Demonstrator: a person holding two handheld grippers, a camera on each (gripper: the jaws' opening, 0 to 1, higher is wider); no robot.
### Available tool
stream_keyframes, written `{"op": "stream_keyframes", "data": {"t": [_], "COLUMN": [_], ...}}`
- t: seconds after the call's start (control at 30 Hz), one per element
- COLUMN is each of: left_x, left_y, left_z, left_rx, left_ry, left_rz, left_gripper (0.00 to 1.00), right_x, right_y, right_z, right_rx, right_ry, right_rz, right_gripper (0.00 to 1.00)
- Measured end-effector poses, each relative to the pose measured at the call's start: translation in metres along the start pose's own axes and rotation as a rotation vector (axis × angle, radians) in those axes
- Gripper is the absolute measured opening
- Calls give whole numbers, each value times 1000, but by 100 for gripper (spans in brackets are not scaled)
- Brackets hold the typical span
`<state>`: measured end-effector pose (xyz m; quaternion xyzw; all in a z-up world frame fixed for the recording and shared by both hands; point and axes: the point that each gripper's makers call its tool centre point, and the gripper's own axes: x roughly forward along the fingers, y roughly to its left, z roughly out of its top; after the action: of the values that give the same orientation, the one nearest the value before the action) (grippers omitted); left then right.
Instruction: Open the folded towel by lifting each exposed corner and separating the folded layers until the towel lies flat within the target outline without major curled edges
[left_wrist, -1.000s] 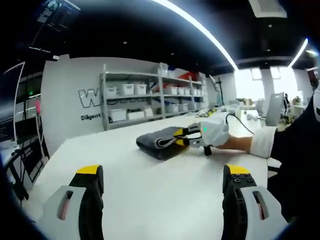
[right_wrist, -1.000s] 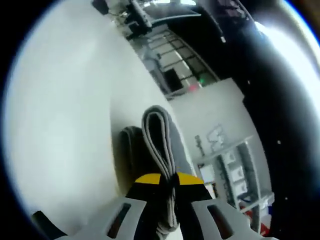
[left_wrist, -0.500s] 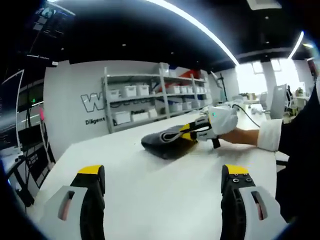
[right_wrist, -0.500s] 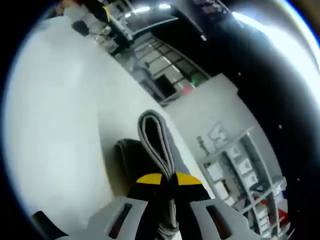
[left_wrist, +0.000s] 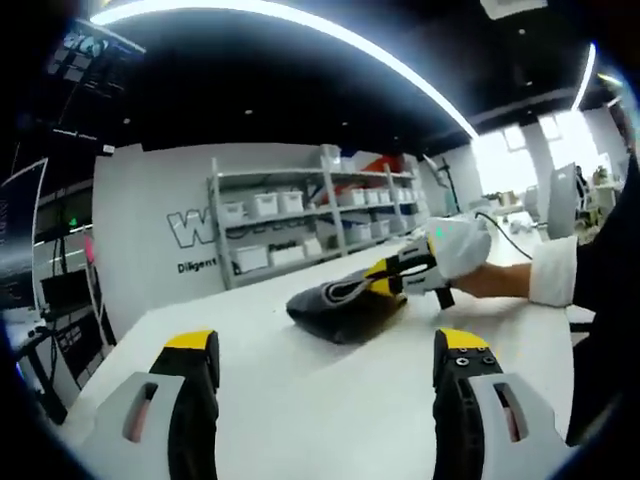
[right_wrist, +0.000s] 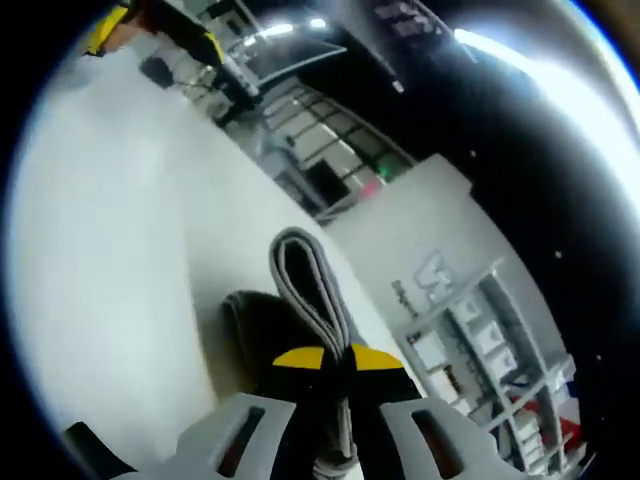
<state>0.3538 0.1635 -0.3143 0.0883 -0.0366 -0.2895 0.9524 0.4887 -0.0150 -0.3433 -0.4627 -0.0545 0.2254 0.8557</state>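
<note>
Left claw (left_wrist: 318, 372) gapes wide; right claw (right_wrist: 337, 358) is clamped tight.

towel (left_wrist: 345, 308): dark grey, pale edging | table (left_wrist: 330, 400): white | jaws: yellow-tipped

Your right gripper (right_wrist: 338, 365) covered the pinched end of the gray towel (right_wrist: 305, 280), and the lower folds ran out of sight behind its fingers (right_wrist: 298, 358). The wall lettering (left_wrist: 195, 225) was cut off by the shelving unit (left_wrist: 300, 225); the bin contents were too small to tell.
</note>
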Motion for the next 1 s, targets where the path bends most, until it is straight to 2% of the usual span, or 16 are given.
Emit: {"op": "stream_keyframes", "data": {"t": [0.1, 0.33, 0.37, 0.43, 0.5, 0.6, 0.73, 0.8, 0.83, 0.9, 0.93, 1.0], "left_x": [3, 13, 14, 21, 25, 40, 58, 62, 64, 68, 71, 76], "left_y": [1, -3, -8, -15, -11, -5, 3, -3, -5, -7, -9, -9], "left_z": [1, 5, 8, 20, 20, 28, 24, 29, 29, 22, 17, 12], "left_rx": [-12, 82, 95, 155, 160, 166, 134, 106, 85, 38, 39, 94], "left_ry": [0, 41, 39, -10, -7, -20, -4, -49, -53, -2, 26, 45], "left_rz": [-7, -30, -31, -70, -65, -81, -103, -136, -152, -169, -187, -196], "left_gripper": [84, 83, 82, 82, 78, 77, 76, 77, 78, 81, 82, 83], "right_x": [-3, -8, -8, -8, -9, -11, -12, -13, -14, -15, -15, -16], "right_y": [-3, -4, -4, -4, -4, -8, -14, -15, -16, -17, -18, -18], "right_z": [4, 16, 17, 18, 18, 22, 24, 26, 27, 30, 31, 33], "right_rx": [4, 66, 67, 66, 67, 92, 72, 80, 99, 118, 127, 141], "right_ry": [-16, -61, -65, -67, -64, -86, -93, -100, -108, -122, -128, -138], "right_rz": [-7, -3, -4, -10, -13, -18, -43, -43, -39, -38, -37, -38], "right_gripper": [1, 1, 1, 2, 2, 2, 2, 2, 2, 2, 2, 1]}}
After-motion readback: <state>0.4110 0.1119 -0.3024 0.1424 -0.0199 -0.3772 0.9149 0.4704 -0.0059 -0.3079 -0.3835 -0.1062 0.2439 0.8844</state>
